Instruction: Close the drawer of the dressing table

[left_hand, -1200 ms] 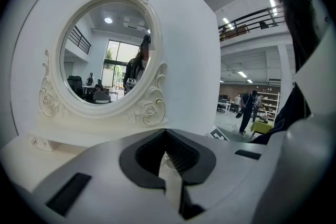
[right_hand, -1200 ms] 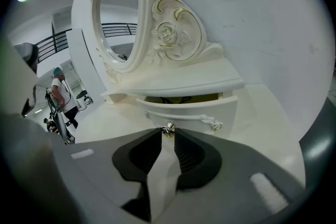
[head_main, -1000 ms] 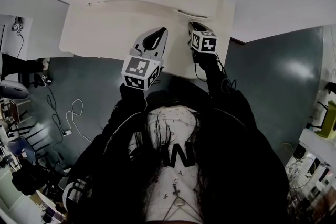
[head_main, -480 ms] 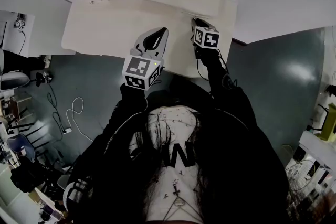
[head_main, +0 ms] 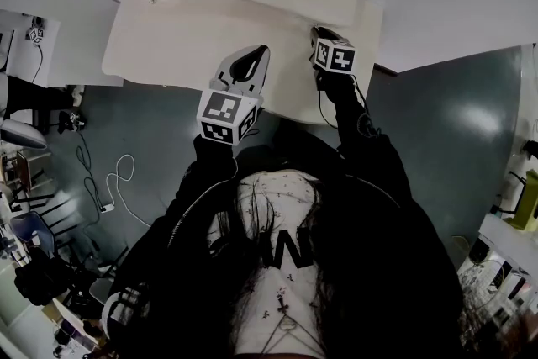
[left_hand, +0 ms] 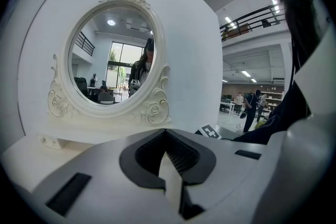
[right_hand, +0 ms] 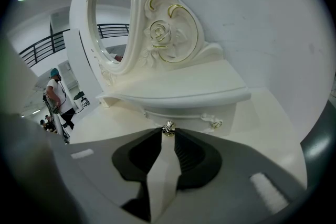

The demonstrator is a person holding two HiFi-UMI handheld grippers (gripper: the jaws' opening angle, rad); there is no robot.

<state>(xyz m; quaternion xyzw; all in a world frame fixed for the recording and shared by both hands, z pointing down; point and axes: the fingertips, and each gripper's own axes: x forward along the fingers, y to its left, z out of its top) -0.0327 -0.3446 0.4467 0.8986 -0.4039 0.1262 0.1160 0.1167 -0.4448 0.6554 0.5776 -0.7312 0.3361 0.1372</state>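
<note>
In the head view, the white dressing table [head_main: 168,38] lies ahead. The left gripper [head_main: 252,63] hangs over its front edge and the right gripper [head_main: 319,36] reaches its right side.

In the left gripper view, the fingers are pressed together on nothing, facing one oval mirror [left_hand: 113,55].

In the right gripper view, the tips seem to pinch the one small metal knob [right_hand: 168,128] of the drawer [right_hand: 184,114], which sits under the shelf and looks nearly home. One ornate fitting [right_hand: 212,123] sits beside it. The drawer is probably rigid and slides straight, but the knob looks slippery, so push squarely.

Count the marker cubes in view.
2. One cube is on the left gripper, just off the table's front edge. The other is on the right gripper, whose jaws hold the knob. None seems hidden.
</note>
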